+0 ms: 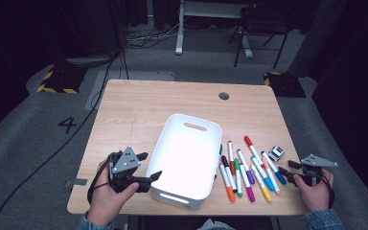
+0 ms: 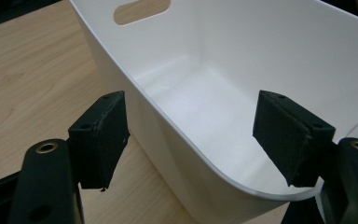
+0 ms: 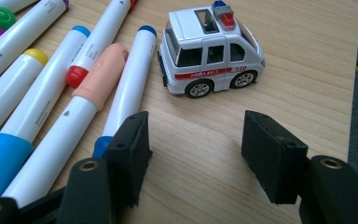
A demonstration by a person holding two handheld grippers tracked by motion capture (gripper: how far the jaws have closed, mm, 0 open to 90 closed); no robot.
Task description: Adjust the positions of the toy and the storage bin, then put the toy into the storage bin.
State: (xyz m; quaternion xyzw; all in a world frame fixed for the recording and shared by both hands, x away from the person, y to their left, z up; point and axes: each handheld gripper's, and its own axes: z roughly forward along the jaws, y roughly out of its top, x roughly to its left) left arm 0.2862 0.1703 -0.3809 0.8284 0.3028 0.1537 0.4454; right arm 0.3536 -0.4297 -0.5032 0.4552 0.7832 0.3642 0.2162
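Left tongs (image 1: 149,166) parted, straddling near-left corner wall of white plastic bin (image 1: 172,120), pads clear, gripping nothing. Right tongs (image 1: 287,167) parted, empty, right of bin, aimed at small white toy ambulance (image 1: 276,153) just ahead. Coloured felt-tip markers (image 1: 247,172) between ambulance and bin, lying lengthwise alongside bin.

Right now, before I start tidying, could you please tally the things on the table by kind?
Markers: about 10 (they overlap, so the count is not exact)
Toy ambulance: 1
White bin: 1
Total: about 12
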